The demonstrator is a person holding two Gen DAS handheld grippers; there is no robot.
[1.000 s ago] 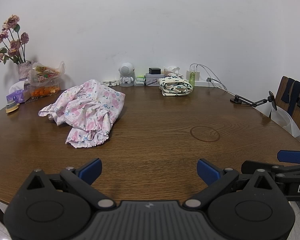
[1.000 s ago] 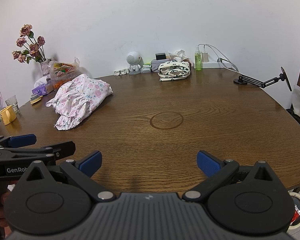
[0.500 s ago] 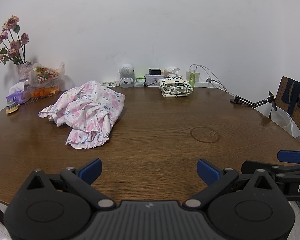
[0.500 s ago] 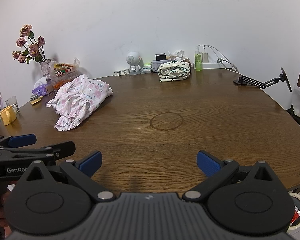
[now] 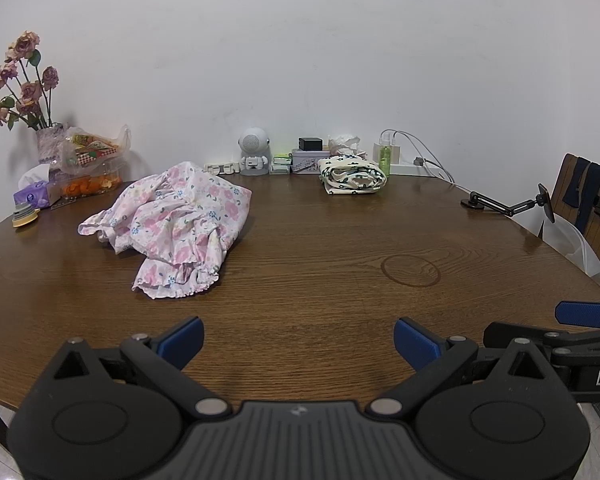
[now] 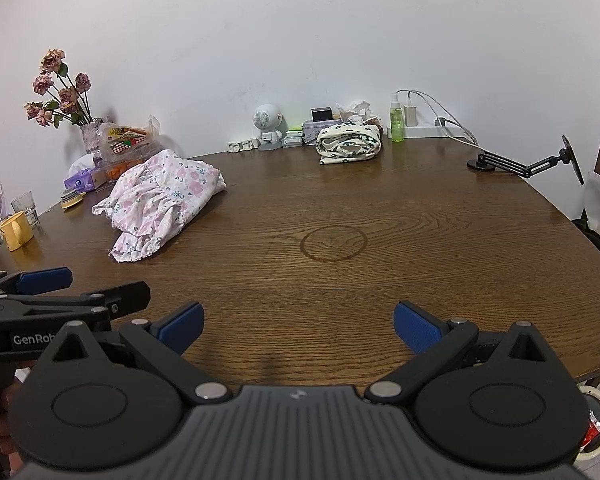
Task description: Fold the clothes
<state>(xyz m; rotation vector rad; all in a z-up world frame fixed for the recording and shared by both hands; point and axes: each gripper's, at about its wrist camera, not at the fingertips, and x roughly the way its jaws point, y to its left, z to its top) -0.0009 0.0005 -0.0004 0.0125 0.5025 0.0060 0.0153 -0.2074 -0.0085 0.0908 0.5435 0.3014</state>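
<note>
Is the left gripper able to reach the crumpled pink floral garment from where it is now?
Probably yes: the left gripper is open, and only bare table lies between it and the pink floral garment.

Crumpled garment left on table

Table: round, dark wood.
Vase of pink roses: far left.
Yellow mug: left edge.
Green bottle: possibly sanitiser, by wall.
</note>
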